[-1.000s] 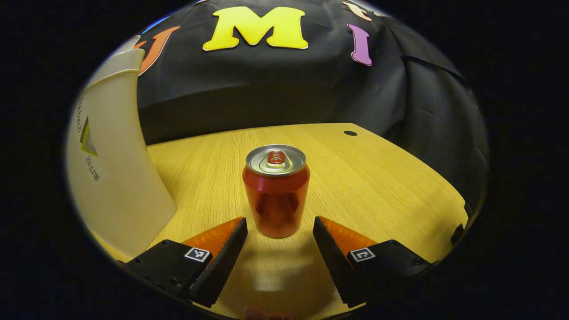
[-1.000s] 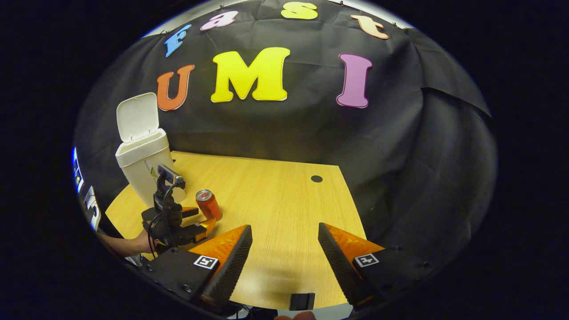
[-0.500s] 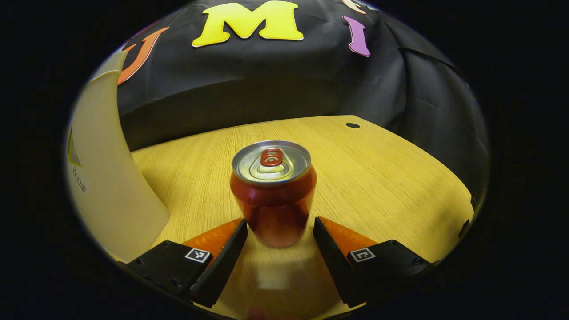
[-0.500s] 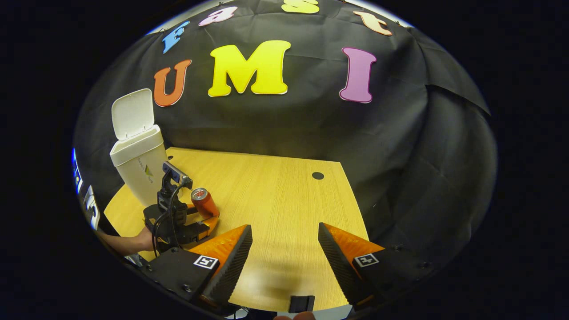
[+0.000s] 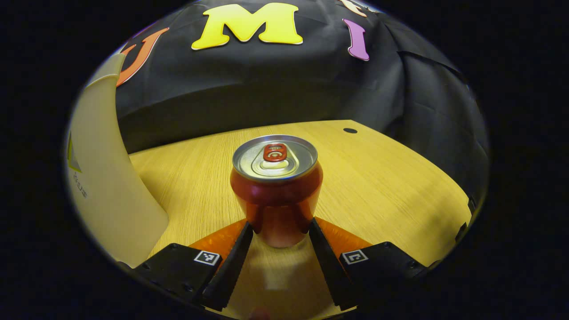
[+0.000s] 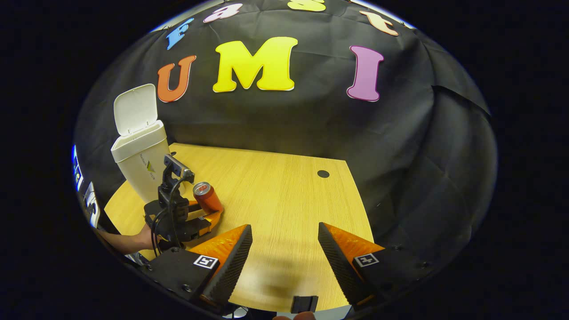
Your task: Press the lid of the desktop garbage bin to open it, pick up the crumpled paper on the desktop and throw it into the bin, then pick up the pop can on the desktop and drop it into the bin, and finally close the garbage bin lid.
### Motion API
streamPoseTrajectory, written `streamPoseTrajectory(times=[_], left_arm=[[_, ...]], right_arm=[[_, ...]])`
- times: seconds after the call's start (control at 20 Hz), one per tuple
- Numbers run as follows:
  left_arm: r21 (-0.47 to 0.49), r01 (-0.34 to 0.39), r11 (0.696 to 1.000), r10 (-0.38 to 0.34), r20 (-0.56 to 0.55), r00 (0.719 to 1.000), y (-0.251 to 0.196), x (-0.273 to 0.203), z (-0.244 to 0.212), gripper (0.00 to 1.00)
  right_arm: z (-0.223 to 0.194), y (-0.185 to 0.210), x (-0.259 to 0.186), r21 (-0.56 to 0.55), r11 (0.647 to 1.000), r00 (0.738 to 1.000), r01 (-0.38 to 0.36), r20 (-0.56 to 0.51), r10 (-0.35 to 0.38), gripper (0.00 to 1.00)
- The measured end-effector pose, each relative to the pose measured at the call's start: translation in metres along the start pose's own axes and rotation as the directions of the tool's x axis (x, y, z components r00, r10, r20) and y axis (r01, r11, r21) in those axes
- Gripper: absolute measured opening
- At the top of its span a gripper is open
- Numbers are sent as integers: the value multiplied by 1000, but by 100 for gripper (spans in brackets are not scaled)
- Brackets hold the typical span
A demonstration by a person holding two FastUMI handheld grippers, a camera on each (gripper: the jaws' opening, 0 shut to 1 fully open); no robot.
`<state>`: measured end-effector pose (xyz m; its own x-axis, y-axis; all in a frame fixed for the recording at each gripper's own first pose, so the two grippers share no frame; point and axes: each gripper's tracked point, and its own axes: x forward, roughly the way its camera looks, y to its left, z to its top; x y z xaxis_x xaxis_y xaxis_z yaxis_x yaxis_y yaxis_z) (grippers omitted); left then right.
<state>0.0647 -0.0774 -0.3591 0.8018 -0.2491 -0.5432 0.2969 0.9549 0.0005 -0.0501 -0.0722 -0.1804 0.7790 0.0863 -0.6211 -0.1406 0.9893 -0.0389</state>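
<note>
The can (image 5: 276,191) is being clamped low on its body by the left claw (image 5: 278,231), with one finger (image 5: 238,249) pressed against each side; the can is standing upright on the desk (image 5: 382,186), its silver top and red pull tab facing up; the bin (image 5: 106,191) is standing just to the left of the can, near but apart from it. In the right gripper view the same scene is being shown from farther off; the left claw (image 6: 209,215) is being held by a hand (image 6: 144,238) at the desk's left edge, with the can (image 6: 207,198) between its fingers; the bin (image 6: 141,162) is standing behind them with its lid (image 6: 135,109) raised upright, so the bin is open. The right claw (image 6: 284,249) is being held with its fingers (image 6: 231,258) wide apart and nothing between them, above the near edge of the desk (image 6: 284,195), well apart from the can and the bin; a small dark hole (image 6: 323,174) is being shown in the desk top toward the back.
</note>
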Motion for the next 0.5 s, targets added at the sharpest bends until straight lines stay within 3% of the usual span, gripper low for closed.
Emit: streamPoseTrajectory(times=[0.3,0.5], left_arm=[[-19,-18,1000,20,150,988,13,-52,84,83],[-13,-84,996,84,224,971,38,-89,138,83]], right_arm=[[13,14,-6,26,999,998,-25,61,23,95],[13,30,-16,37,997,994,-64,91,61,95]])
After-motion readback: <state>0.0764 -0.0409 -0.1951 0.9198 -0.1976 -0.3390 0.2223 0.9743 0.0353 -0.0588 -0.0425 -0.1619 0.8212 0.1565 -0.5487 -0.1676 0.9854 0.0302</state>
